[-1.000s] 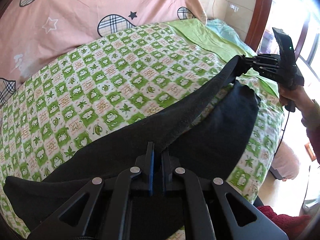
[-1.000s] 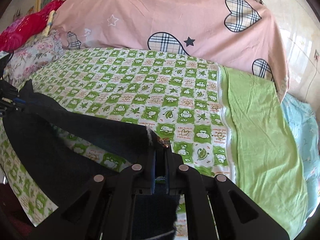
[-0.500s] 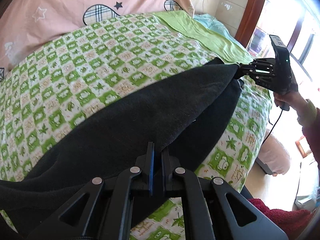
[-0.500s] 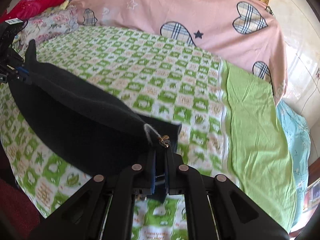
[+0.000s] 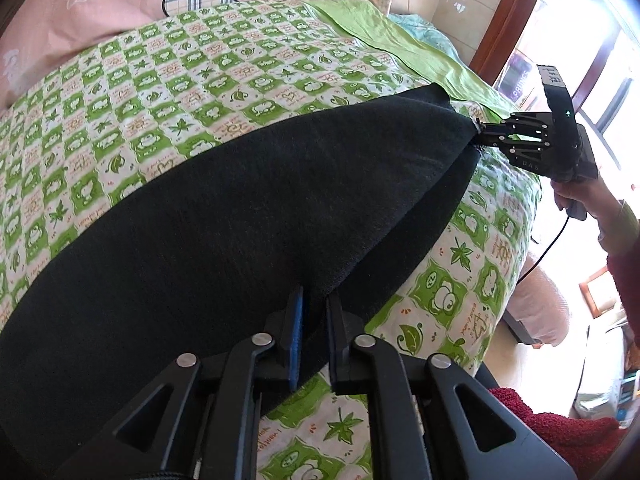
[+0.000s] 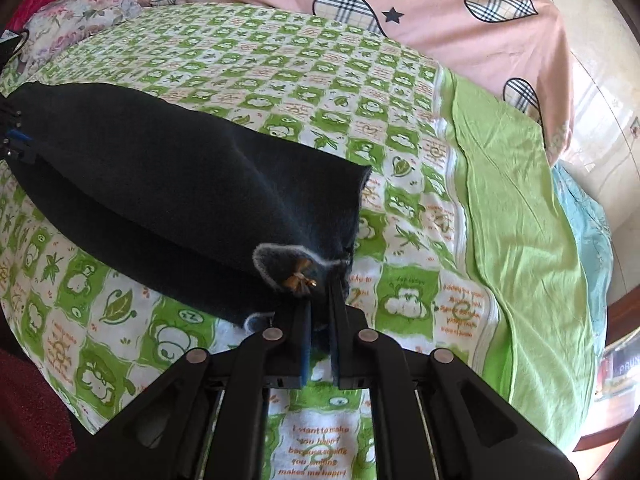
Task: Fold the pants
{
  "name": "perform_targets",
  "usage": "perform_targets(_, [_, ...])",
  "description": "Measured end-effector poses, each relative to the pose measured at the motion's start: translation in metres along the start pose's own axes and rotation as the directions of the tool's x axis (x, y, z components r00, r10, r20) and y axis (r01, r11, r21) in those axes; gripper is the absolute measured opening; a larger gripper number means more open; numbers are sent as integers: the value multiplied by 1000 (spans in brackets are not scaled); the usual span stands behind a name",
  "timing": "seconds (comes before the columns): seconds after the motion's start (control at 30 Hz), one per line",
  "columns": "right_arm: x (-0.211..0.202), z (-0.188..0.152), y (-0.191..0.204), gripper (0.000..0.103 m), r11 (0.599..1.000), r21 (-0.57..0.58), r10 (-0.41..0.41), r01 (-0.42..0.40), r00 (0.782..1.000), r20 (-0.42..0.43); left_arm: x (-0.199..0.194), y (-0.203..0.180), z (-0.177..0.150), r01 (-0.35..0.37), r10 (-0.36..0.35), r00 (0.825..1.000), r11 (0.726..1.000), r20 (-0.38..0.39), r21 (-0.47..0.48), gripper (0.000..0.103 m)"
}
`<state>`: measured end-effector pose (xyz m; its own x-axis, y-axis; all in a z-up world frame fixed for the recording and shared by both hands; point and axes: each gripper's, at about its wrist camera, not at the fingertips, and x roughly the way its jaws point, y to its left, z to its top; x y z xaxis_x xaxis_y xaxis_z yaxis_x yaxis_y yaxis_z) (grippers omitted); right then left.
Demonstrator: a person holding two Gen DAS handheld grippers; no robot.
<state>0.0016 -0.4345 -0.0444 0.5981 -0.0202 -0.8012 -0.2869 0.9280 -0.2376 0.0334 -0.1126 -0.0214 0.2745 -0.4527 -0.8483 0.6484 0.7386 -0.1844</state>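
Observation:
The black pants [image 5: 224, 216] lie folded lengthwise on the green checked bed sheet [image 5: 192, 76], near the bed's front edge. My left gripper [image 5: 314, 312] is shut on the pants' near end. My right gripper [image 6: 320, 308] is shut on the other end, where a grey-trimmed hem with a small gold bow [image 6: 300, 276] shows. The pants [image 6: 168, 184] stretch between both grippers, the top layer resting over the lower one. The right gripper [image 5: 482, 136] also shows in the left wrist view at the far corner of the fabric.
A pink quilt with plaid hearts [image 6: 400, 4] lies at the back of the bed. A plain green strip [image 6: 516, 216] borders the sheet. Floral pillows [image 6: 76, 12] sit at the far left. A dark red towel [image 5: 560, 436] lies beside the bed's edge.
Both grippers have lowered the stretched pants onto the bed. The hanging fabric has settled flat on the sheet, the top layer spread over the lower one.

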Motion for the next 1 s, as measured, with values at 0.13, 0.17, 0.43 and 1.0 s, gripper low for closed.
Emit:
perform_targets(0.13, [-22, -6, -5, 47, 996, 90, -14, 11, 999, 34, -8, 1, -10, 17, -16, 1000, 999, 17, -34, 15])
perform_targets(0.17, [-30, -7, -4, 47, 994, 112, -1, -5, 999, 53, -11, 2, -14, 13, -12, 1000, 999, 24, -46, 16])
perform_targets(0.43, [-45, 2, 40, 47, 939, 232, 217, -253, 962, 167, -41, 42, -53, 8, 7, 998, 963, 57, -271, 24])
perform_targets(1.0, [-21, 46, 162, 47, 809, 234, 483, -539, 837, 257, -126, 168, -161, -65, 199, 974, 707, 111, -704, 38])
